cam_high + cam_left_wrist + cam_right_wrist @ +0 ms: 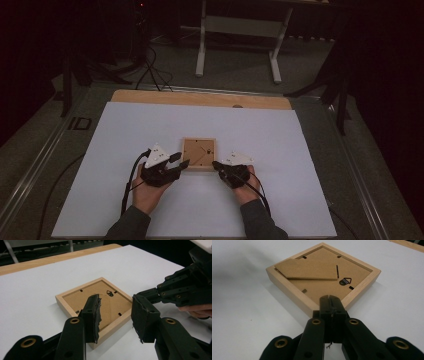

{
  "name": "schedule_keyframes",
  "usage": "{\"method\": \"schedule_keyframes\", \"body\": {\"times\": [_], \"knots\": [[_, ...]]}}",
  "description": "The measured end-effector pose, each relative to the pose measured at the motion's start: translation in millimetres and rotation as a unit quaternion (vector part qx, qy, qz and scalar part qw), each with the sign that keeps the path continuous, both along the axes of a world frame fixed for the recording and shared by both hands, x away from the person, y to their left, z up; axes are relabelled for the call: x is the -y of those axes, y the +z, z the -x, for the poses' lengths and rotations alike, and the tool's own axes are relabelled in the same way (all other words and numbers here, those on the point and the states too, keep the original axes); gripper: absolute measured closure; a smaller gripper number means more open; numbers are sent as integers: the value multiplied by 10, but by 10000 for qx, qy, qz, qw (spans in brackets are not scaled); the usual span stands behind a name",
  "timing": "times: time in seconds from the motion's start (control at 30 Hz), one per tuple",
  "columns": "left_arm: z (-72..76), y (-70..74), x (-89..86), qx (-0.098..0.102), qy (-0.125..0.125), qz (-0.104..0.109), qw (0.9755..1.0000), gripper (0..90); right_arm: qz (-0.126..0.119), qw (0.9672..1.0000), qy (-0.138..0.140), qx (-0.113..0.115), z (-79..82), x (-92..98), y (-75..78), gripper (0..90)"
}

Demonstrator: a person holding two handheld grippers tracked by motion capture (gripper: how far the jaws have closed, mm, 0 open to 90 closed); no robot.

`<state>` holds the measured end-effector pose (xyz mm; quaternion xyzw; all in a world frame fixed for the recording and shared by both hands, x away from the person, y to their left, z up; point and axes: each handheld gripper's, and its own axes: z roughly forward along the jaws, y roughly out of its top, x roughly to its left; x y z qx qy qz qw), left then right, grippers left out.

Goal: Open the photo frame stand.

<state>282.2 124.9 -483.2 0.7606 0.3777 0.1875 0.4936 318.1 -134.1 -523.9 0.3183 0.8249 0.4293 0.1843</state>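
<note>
Dim room, white sheet [150, 135] covering wooden table, centre of high view. Wooden picture frame [199, 154] lies back-up at centre of sheet, fold-out stand flap and hanger visible on backing. Left gripper [181, 161] just left of frame, lower centre; jaws part-open, straddling near corner of frame in left gripper view [117, 317], pads not seen pressing wood. Right gripper [216, 165] just right of frame, jaws pressed together with nothing between; tip at frame's near corner in right gripper view [331, 302].

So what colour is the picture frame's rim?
Pale natural wood on the picture frame, clearest in the right gripper view.
</note>
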Motion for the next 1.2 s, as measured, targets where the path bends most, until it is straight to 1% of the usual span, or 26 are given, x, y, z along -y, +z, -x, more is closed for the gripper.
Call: {"method": "schedule_keyframes", "body": {"times": [0.07, 0.17, 0.23, 0.33, 0.4, 0.47, 0.5, 0.53, 0.6, 0.7, 0.8, 0.9, 1.03, 1.07, 1.13, 1.2], "knots": [[2, -2, 14, 35, 47, -90, 9999, 570, -1, 10000, 2, -2, -1, 1, 0, 898], [-16, 5, 13, 17, 78, -79, 9999, 570, -21, 10000, 1, -4, -5, 1, -2, 898], [-40, 14, 22, -5, 79, -116, 9999, 567, -31, 10000, -14, -14, -9, 2, -4, 898], [-84, 25, 47, -86, 48, -171, 9998, 562, -29, 10000, -56, 5, -17, 5, -8, 898], [-120, 22, 72, -139, 40, -246, 9996, 559, -42, 10000, -75, -4, -17, 6, -9, 897], [-162, 11, 89, -203, 31, -297, 9993, 557, -31, 10000, -88, 9, -15, 1, -9, 898], [-162, 11, 89, -203, 31, -297, 9993, 553, -31, 10000, -88, 9, -15, 1, -9, 898], [-197, -4, 103, -266, 40, -326, 9991, 553, -33, 10000, -89, 8, -15, 1, -9, 898], [-230, -22, 125, -313, 42, -356, 9989, 553, -39, 9999, -97, 11, -13, 0, -10, 898], [-281, -52, 161, -339, 0, -500, 9982, 553, -38, 9999, -105, 16, -11, -1, -11, 898], [-333, -78, 195, -373, 16, -553, 9978, 555, -50, 9999, -104, 12, -13, 0, -12, 898], [-392, -102, 222, -410, 25, -678, 9968, 553, -54, 9999, -108, 9, -13, 1, -13, 898], [-457, -142, 258, -538, 42, -852, 9949, 543, -60, 9999, -117, 4, -10, 1, -13, 898], [-463, -151, 266, -538, 39, -875, 9947, 541, -61, 9999, -116, 6, -10, 1, -14, 898], [-481, -169, 286, -572, 29, -1009, 9933, 534, -67, 9999, -115, 3, -10, 3, -15, 898], [-492, -176, 299, -583, 17, -1096, 9923, 525, -77, 9999, -115, 7, -10, 3, -16, 898]]}}
